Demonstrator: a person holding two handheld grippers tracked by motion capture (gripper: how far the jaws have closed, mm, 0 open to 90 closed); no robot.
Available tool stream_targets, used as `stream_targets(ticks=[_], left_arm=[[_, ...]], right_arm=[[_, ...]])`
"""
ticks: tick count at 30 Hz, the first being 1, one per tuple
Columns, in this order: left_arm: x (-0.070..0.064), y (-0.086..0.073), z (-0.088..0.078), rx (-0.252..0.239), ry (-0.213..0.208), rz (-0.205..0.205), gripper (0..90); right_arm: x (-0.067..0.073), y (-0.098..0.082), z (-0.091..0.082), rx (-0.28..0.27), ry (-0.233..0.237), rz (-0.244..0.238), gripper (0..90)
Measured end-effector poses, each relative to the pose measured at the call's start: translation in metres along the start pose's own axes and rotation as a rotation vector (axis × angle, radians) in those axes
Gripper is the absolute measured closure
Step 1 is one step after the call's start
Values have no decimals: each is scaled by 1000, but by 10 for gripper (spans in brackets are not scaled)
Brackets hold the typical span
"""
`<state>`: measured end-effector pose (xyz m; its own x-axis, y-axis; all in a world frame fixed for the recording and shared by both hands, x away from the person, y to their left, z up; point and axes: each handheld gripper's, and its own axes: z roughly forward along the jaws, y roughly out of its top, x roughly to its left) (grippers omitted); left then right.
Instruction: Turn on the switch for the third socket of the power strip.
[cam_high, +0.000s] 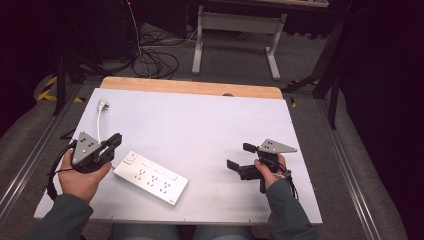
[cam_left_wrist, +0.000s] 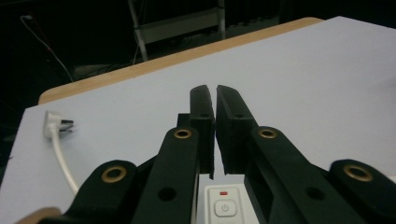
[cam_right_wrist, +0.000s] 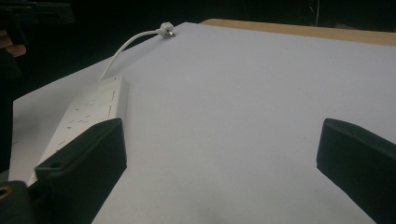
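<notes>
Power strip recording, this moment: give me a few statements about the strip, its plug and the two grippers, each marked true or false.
1. The left gripper has its jaws nearly together with nothing between them. True.
2. The right gripper is clamped on the cord. False: its jaws stand wide apart over the bare table, holding nothing.
3. The power strip lies flat on the table, beside the left gripper. True.
4. The plug is pushed into one of the strip's sockets. False: it lies loose on the table at the end of its cord, near the far left corner.
</notes>
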<state>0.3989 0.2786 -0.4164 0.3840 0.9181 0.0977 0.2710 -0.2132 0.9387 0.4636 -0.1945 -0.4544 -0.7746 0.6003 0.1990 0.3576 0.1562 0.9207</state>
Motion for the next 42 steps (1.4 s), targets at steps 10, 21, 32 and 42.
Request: stream_targets(ticks=[10, 21, 32, 42], left_arm=[[9, -3, -10, -24, 65, -47, 796], [16, -9, -19, -21, 99, -77, 711], [18, -10, -17, 1, 85, -108, 578], [19, -9, -12, 33, 59, -153, 379]], right_arm=[[1, 2, 7, 6, 12, -5, 21], [2, 6, 15, 11, 30, -12, 21], [3, 7, 18, 16, 35, -13, 22], [3, 6, 16, 24, 24, -8, 22]])
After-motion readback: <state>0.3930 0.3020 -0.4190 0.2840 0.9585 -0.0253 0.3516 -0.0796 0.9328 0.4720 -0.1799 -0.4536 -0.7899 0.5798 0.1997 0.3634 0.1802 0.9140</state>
